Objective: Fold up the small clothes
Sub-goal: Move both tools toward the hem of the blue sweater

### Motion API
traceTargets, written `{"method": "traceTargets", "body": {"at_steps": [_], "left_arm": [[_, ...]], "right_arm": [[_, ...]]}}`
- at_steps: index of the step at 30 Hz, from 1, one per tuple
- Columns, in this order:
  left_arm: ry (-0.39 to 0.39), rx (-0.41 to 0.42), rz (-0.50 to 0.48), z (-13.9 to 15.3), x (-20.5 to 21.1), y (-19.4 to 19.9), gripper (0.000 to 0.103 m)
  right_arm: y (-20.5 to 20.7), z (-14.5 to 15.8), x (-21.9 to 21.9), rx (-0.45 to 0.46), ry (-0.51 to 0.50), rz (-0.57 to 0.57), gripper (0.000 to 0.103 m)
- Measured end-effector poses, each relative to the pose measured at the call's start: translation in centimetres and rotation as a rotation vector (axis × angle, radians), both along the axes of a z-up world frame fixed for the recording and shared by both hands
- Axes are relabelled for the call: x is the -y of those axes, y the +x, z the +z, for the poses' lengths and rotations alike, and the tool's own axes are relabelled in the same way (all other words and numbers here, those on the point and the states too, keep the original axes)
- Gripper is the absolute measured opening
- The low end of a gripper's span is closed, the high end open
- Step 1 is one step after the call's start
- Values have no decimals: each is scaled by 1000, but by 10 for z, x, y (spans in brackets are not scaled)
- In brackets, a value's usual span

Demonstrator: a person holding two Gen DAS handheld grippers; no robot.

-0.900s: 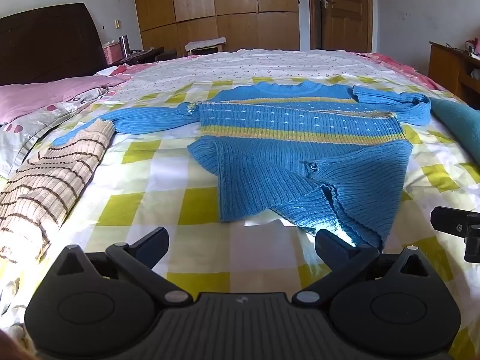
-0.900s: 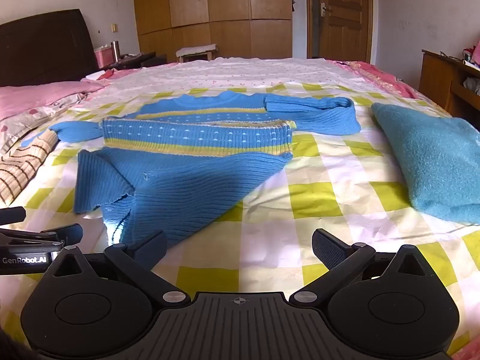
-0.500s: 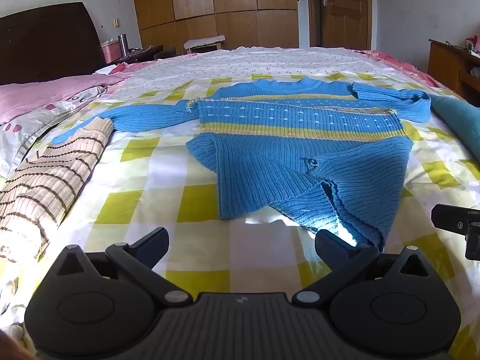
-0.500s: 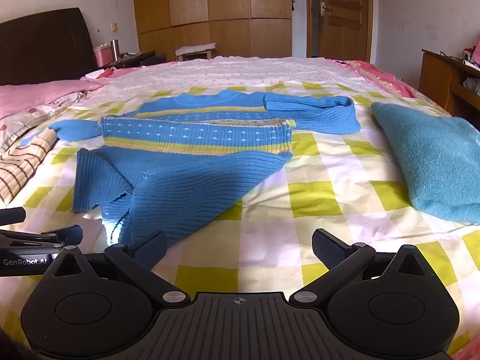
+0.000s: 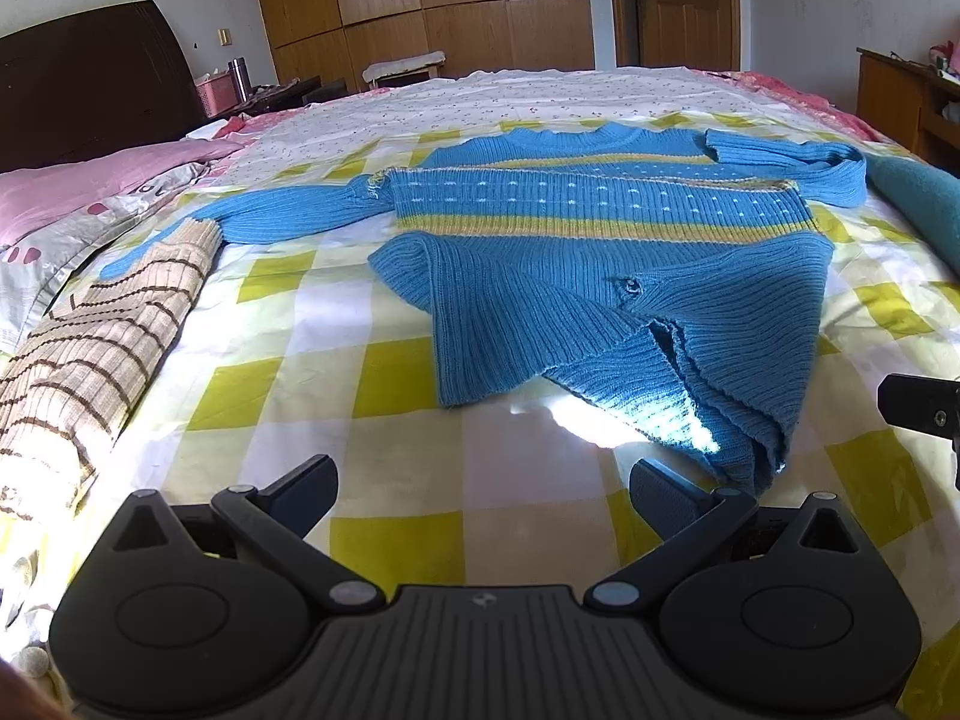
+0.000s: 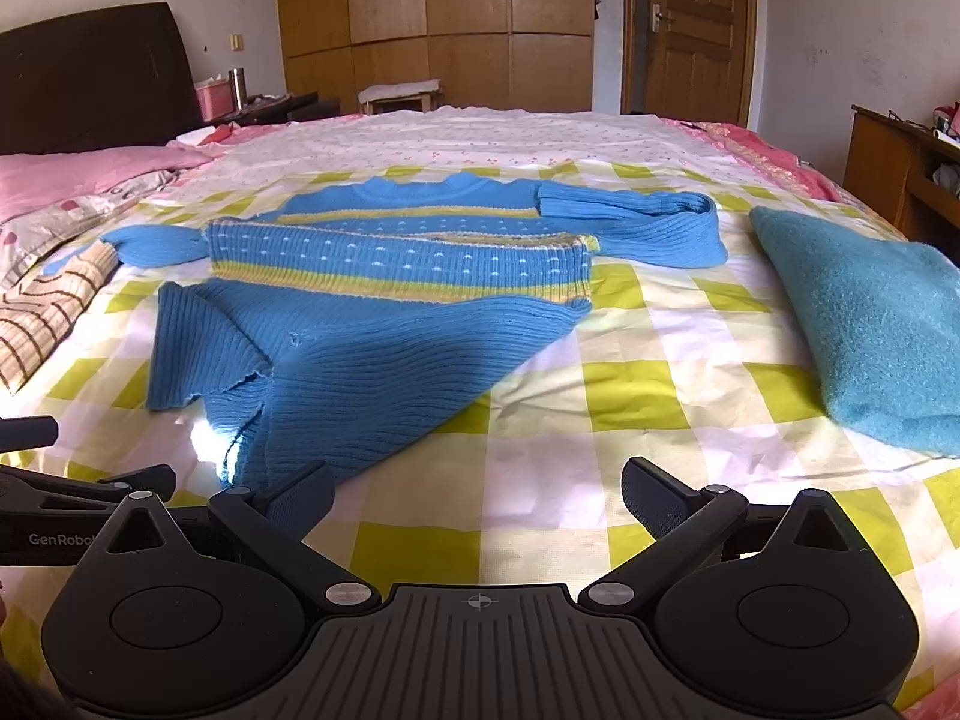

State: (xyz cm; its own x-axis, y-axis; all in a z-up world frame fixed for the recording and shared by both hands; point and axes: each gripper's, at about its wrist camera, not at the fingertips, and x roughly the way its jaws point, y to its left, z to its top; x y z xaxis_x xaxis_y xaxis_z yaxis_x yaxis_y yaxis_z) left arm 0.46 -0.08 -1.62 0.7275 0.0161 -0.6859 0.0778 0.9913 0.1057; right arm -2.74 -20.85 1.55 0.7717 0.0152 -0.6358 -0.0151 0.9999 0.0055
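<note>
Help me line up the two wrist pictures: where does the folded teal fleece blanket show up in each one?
Left wrist view: the folded teal fleece blanket is only a sliver at the right edge, just past the blue knitted sweater's folded-back sleeve.
Right wrist view: the blanket lies in full on the right side, on the yellow-checked sheet.
Shared landmark: the sweater, which lies left of the blanket in both.

We see a ribbed knit blue sweater (image 5: pixel 600 276), a fuzzy teal towel (image 6: pixel 870 324) at the bed's right edge, a smooth checked cotton sheet (image 5: pixel 360 372), a striped ribbed beige cloth (image 5: pixel 90 360), matt black plastic grippers, a satiny pink pillow (image 5: pixel 72 186), glossy wooden wardrobe doors (image 6: pixel 432 18).
</note>
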Motion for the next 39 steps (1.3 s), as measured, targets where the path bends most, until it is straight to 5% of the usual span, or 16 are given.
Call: {"method": "traceTargets", "body": {"at_steps": [9, 15, 36, 39], "left_arm": [[-3, -59, 2, -12, 0, 2, 103], [-105, -92, 40, -18, -14, 3, 103], [-114, -95, 19, -14, -18, -1, 103], [-102, -43, 28, -5, -22, -3, 103]], "right_arm": [[1, -1, -1, -12, 5, 13, 101], [2, -3, -1, -22, 22, 16, 99], [8, -6, -5, -42, 26, 66, 95], [14, -5, -7, -46, 29, 92, 92]]}}
